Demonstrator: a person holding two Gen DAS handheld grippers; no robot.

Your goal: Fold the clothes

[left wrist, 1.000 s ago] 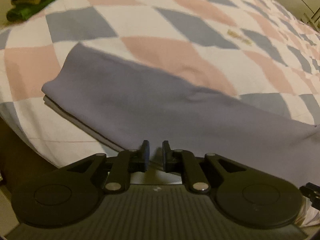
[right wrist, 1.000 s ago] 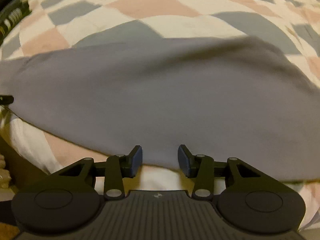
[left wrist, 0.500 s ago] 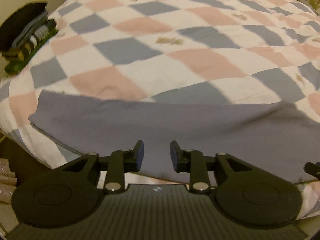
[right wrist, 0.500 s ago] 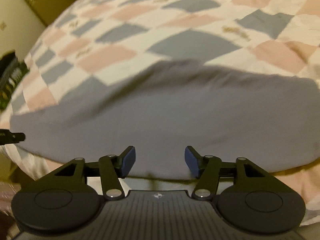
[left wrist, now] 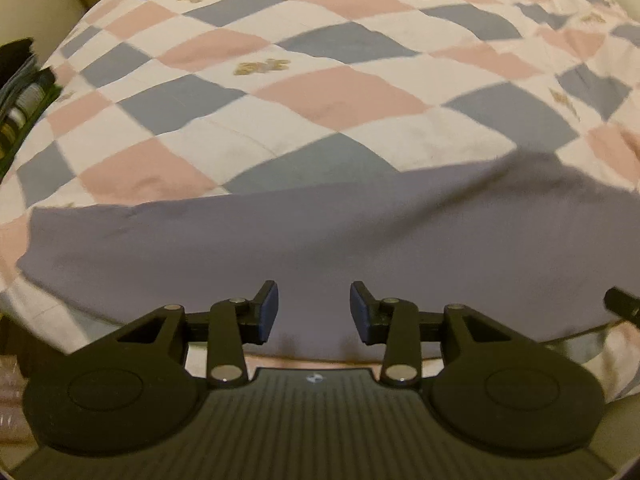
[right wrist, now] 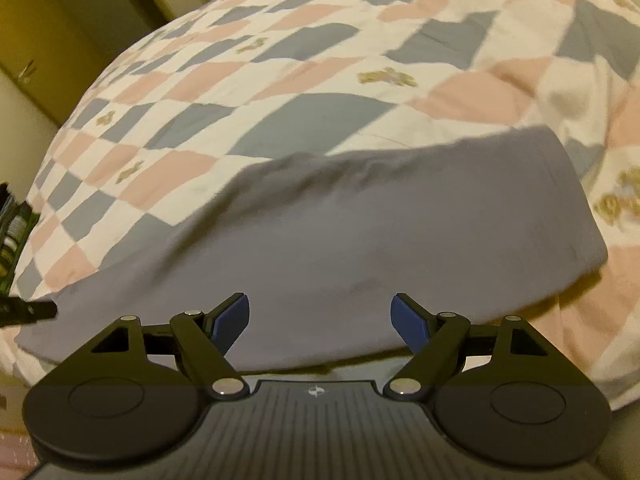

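Note:
A grey-purple garment [left wrist: 320, 240] lies folded flat in a long band across the near edge of the bed. It also shows in the right wrist view [right wrist: 380, 240]. My left gripper [left wrist: 314, 312] is open and empty, just above the garment's near edge. My right gripper [right wrist: 320, 320] is open wide and empty, above the near edge further right. The tip of the right gripper [left wrist: 622, 304] shows at the right of the left wrist view. The tip of the left gripper [right wrist: 28, 312] shows at the left of the right wrist view.
The bed has a checked quilt [left wrist: 340, 80] in pink, grey-blue and white. A stack of dark and striped folded items [left wrist: 20, 96] sits at the bed's left edge. A wardrobe [right wrist: 60, 20] stands behind the bed on the left.
Both grippers opened and pulled back and up from the garment. The left one was nearly shut a second ago. The garment now lies flat, let go.

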